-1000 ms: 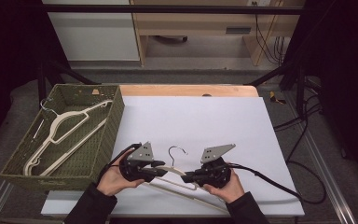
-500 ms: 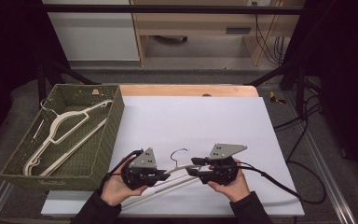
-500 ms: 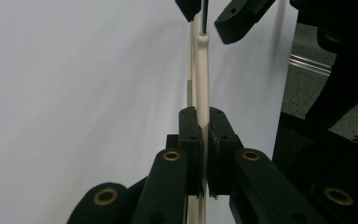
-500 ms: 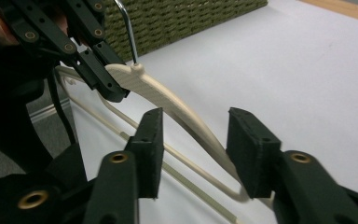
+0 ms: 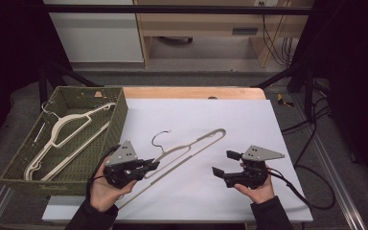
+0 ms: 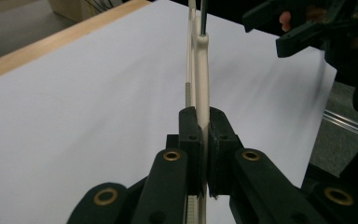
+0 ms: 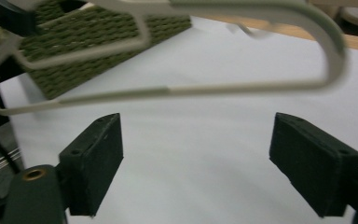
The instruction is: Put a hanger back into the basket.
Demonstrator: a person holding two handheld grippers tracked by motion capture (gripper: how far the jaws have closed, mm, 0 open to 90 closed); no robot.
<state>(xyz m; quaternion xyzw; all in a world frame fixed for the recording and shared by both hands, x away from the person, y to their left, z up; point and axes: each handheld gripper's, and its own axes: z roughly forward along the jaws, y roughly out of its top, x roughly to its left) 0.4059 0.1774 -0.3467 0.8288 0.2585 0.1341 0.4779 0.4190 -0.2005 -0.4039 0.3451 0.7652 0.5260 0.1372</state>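
A cream plastic hanger with a metal hook slants across the white table top, its far end toward the back right. My left gripper is shut on the hanger's lower arm; in the left gripper view the pads clamp the thin bar. My right gripper stands to the right of the hanger, apart from it. Its jaws have just been opening and nothing lies between them. In the right gripper view the hanger's curved end hangs ahead of and above the open jaws.
A green woven basket sits at the table's left and holds another cream hanger. The white sheet covers the table, with a wooden strip along its back edge. Cables trail off to the right.
The right gripper has let go of the hanger, opened and drawn off to the right. The left gripper has shut on it and lifted it, and the hanger's far end swung toward the back right.
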